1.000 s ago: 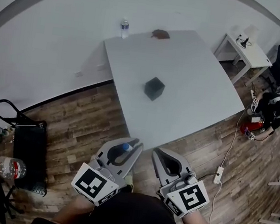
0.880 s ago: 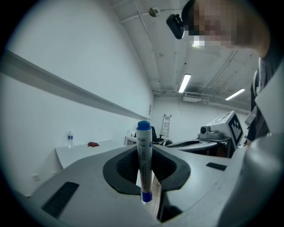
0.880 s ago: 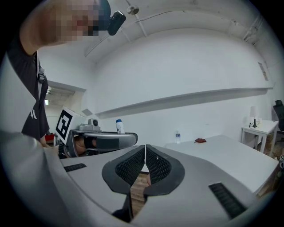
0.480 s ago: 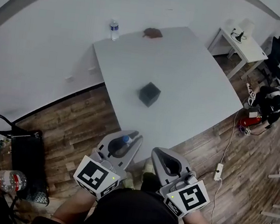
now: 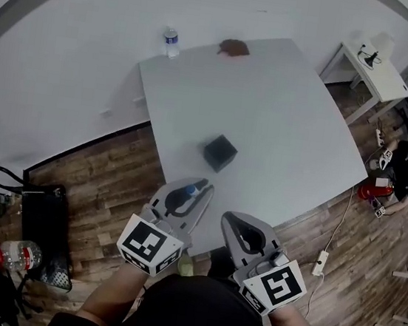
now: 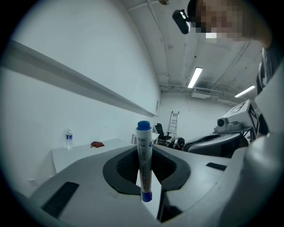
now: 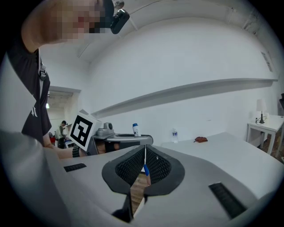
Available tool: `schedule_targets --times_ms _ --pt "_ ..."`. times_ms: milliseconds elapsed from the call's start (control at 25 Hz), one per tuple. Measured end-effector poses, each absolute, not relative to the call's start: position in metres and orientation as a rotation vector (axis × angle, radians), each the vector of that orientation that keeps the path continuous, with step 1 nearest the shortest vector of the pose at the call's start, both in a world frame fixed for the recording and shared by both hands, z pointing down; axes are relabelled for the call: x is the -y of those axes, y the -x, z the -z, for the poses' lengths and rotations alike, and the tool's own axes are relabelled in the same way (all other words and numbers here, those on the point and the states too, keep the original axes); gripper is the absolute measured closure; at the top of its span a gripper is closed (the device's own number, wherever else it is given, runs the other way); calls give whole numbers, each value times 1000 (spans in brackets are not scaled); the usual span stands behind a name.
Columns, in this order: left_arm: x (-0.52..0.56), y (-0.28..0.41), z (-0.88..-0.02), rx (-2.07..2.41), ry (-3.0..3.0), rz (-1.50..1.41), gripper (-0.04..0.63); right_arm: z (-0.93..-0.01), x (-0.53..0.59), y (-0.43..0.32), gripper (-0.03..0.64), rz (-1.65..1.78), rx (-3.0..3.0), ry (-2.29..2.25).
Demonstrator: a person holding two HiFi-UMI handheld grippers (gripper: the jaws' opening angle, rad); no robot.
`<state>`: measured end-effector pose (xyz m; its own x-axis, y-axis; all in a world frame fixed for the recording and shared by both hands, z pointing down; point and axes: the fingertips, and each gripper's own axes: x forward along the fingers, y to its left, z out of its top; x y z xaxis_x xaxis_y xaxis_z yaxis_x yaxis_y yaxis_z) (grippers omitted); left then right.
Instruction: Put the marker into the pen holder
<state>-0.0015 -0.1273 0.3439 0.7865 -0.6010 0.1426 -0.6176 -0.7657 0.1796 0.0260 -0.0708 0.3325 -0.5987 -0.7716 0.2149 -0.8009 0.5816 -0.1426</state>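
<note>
Blue-capped marker [image 6: 144, 160]: it stands upright between the left gripper's pads. It has a white printed barrel, a blue cap on top and a blue end below. From the head view only the blue cap shows, poking out between the jaws.
Left gripper [image 5: 198, 192]: clamped on the marker, with the pads pressing the barrel from both sides. It is held low in front of the person's body, its tips over the near edge of the table.
Right gripper [image 5: 229, 220]: the jaws are brought together at the tips with nothing between them. In its own view a thin slit lower down shows wood floor. It sits just beside the left gripper and level with it.
Pen holder [image 5: 221, 152]: a black square box standing upright on the table, toward the near left side. It lies ahead of the left gripper and apart from it. Its inside looks dark from the head view, so what it holds is hard to tell.
Table [image 5: 292, 118]: white and broad, set against the white wall.
Water bottle [image 5: 171, 41]: upright at the far left corner of the table, well apart from the pen holder.
Reddish-brown cloth [image 5: 235, 48]: crumpled on the far edge of the table, near the water bottle.
Floor [image 5: 105, 175]: wood planks. A black cart [image 5: 41, 212] stands at the left and a white power strip [image 5: 318, 262] lies at the right.
Side table [image 5: 377, 66]: small and white, beyond the main table's far right corner, with a lamp on it.
</note>
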Motion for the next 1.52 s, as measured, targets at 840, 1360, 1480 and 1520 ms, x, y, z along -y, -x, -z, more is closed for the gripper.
schedule_targets --times_ms 840,1360,1480,1520 --pt "277 -67 -469 1170 -2653 -421 549 -402 188 -105 600 -653 2655 -1185" --pt "293 -76 -554 1202 -2635 -696 548 -434 205 -111 600 -765 2615 -1152" --pt "295 -75 -567 1202 -2630 -738 549 -438 208 -111 600 -770 2610 -1153" --pt "295 -75 -571 1200 -2627 -750 548 -439 209 -111 600 -772 2608 -1153"
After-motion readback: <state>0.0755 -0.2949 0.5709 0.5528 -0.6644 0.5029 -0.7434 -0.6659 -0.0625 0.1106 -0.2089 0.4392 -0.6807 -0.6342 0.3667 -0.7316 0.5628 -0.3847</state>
